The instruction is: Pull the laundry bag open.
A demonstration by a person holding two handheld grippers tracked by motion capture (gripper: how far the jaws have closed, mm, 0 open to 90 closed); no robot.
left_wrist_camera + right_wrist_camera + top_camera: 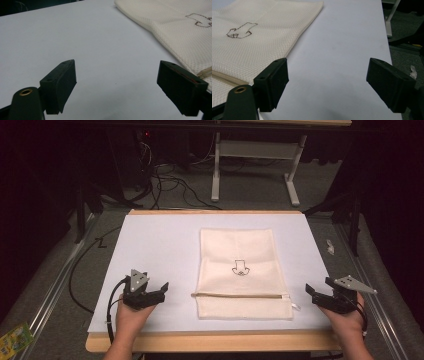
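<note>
A cream mesh bag (237, 270) lies flat in the middle of a pale sheet (160, 245), with a small dark line drawing (239, 268) on it and a zipper (240, 295) along its near end. My left gripper (163, 291) rests on the sheet to the bag's left, pointing at it, jaws open and empty. In the left gripper view the jaws of this gripper (117, 63) stand wide over bare sheet, the bag (180, 27) just beyond the right jaw. My right gripper (311, 294) mirrors it on the bag's right, open and empty. Its jaws (327, 61) frame bare sheet, the bag (249, 50) at left.
The sheet covers a wooden table (210, 341) whose front edge runs just before my hands. Beyond the table are black cables (170, 185) on the floor and the white legs of a desk (216, 170). A green packet (14, 340) lies on the floor at lower left.
</note>
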